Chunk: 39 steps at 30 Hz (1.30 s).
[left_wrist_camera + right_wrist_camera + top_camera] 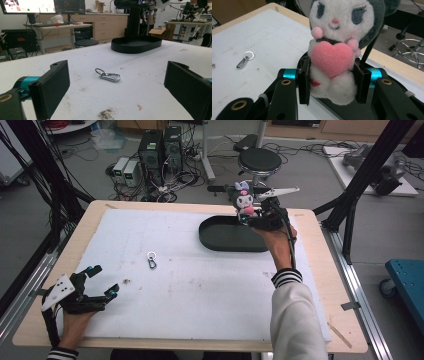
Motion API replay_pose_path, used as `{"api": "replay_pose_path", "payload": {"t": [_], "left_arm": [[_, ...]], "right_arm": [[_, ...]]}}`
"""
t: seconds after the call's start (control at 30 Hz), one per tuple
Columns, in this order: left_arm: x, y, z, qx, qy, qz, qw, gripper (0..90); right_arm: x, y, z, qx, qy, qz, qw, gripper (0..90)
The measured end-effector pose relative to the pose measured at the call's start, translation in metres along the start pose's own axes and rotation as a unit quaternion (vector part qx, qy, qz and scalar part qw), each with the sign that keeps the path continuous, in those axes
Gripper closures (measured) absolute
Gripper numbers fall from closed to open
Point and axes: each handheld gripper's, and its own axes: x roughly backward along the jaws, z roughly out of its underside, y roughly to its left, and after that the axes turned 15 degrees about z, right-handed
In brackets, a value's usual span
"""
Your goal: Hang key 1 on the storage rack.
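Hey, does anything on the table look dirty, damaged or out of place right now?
The white mat is soiled: a dark crumbly smudge and a small reddish fleck lie near the left hand-held gripper. The metal clip lies alone mid-mat, away from the black tray. Nothing looks broken or spilled.

I work in a lab: black desktop computer towers (160,150), tangled floor cables (165,187), lit wall monitor (30,6).

High view looks down from above the bench (320,285); 2 gripper views sit low and close, sharing the carabiner (108,75).
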Motion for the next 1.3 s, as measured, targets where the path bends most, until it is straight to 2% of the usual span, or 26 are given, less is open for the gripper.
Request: {"api": "replay_pose_path", "payload": {"t": [0.37,0.8,1.3], "left_arm": [[0.000,0.000,0.000,0.000,0.000,0.000,1.0000,6.9],[0.000,0.000,0.000,0.000,0.000,0.000,1.0000,6.9],[0.000,0.000,0.000,0.000,0.000,0.001,1.0000,6.9]], "right_arm": [[-0.011,-0.002,-0.009,-0.004,0.003,0.008,0.9999,57.9],[-0.018,-0.003,-0.008,-0.018,0.005,0.008,0.9998,57.8],[-0.019,-0.010,-0.003,-0.033,0.028,0.011,0.9990,57.5]]}}
